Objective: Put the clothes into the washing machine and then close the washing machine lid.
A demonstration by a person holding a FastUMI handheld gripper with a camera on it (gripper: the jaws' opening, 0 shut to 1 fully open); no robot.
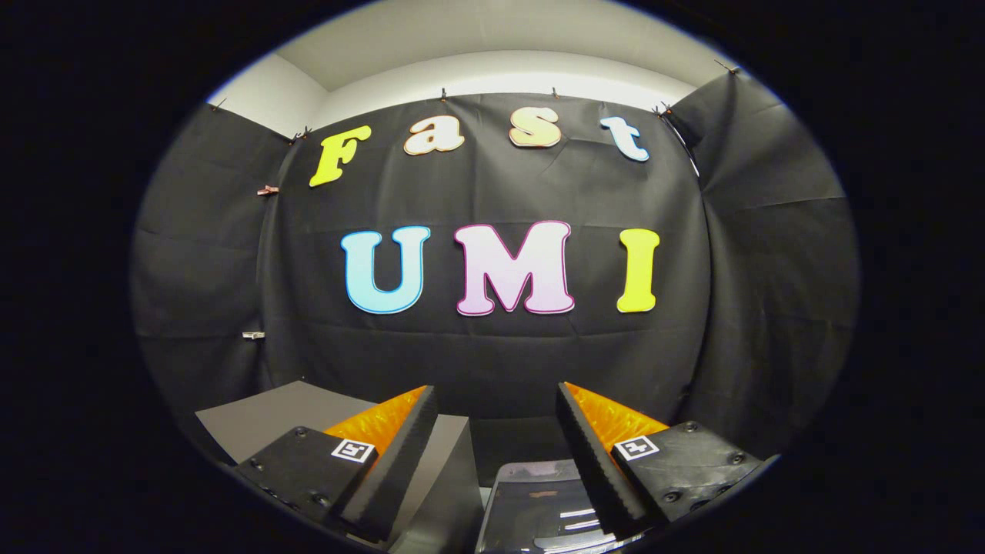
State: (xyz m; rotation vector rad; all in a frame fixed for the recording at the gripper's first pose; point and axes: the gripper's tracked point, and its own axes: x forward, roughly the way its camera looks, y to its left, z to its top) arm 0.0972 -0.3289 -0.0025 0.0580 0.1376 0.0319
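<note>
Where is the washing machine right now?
In the gripper view, the washing machine sits low between the open gripper's fingers, beside a grey surface.

Gripper cam faces level fwd at booth wall [492, 362], well apart, fingers [400, 454] spread below.

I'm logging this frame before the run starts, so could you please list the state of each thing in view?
gripper: open, fingers apart, nothing between them.
washing machine lid: glossy panel below, between the fingers; open or shut cannot be told.
grey surface: bare, beyond one finger.
</note>
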